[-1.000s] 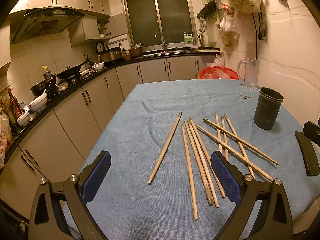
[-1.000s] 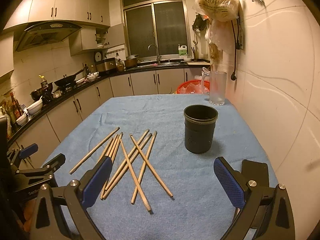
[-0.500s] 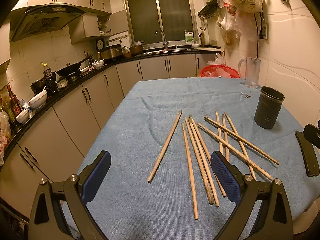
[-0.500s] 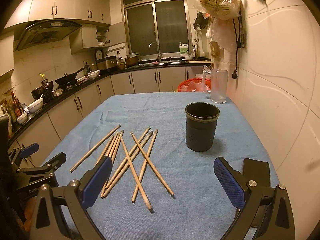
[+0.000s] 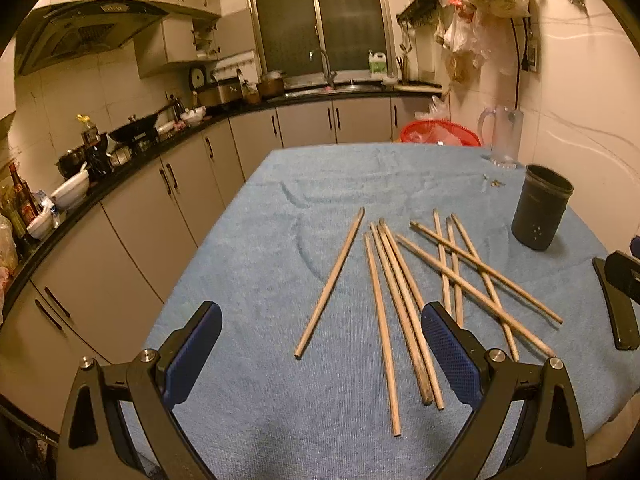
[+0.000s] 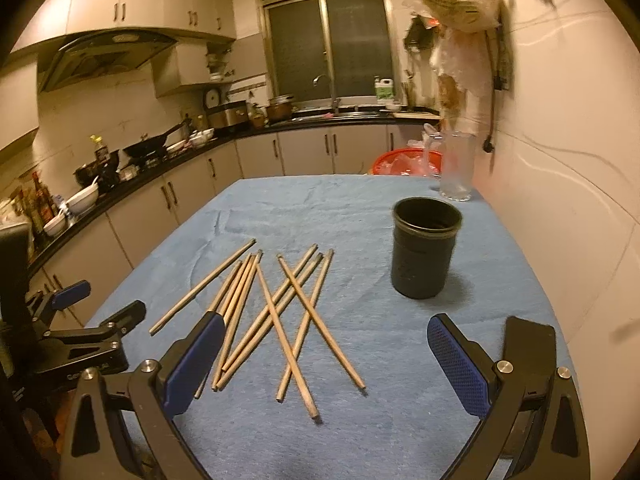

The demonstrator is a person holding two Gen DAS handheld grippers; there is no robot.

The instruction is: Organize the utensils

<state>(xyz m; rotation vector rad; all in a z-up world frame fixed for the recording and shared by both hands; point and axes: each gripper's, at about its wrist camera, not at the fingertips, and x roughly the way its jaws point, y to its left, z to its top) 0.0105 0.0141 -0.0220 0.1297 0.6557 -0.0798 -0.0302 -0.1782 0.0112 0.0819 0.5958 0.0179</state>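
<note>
Several wooden chopsticks lie scattered and crossed on the blue cloth, also seen as chopsticks in the right wrist view. One chopstick lies apart to the left of the pile. A dark cylindrical holder stands upright and empty-looking to the right of the pile; it is the holder at far right in the left wrist view. My left gripper is open above the near ends of the chopsticks, holding nothing. My right gripper is open too, near the pile and the holder.
A glass mug and a red basket stand at the table's far right. A wall runs close along the right side. A black flat object lies by the right edge. Kitchen counters are to the left.
Both grippers have drifted slightly; the right wrist view has shifted so the holder and chopsticks sit a little closer and more central. Nothing on the table has moved.
</note>
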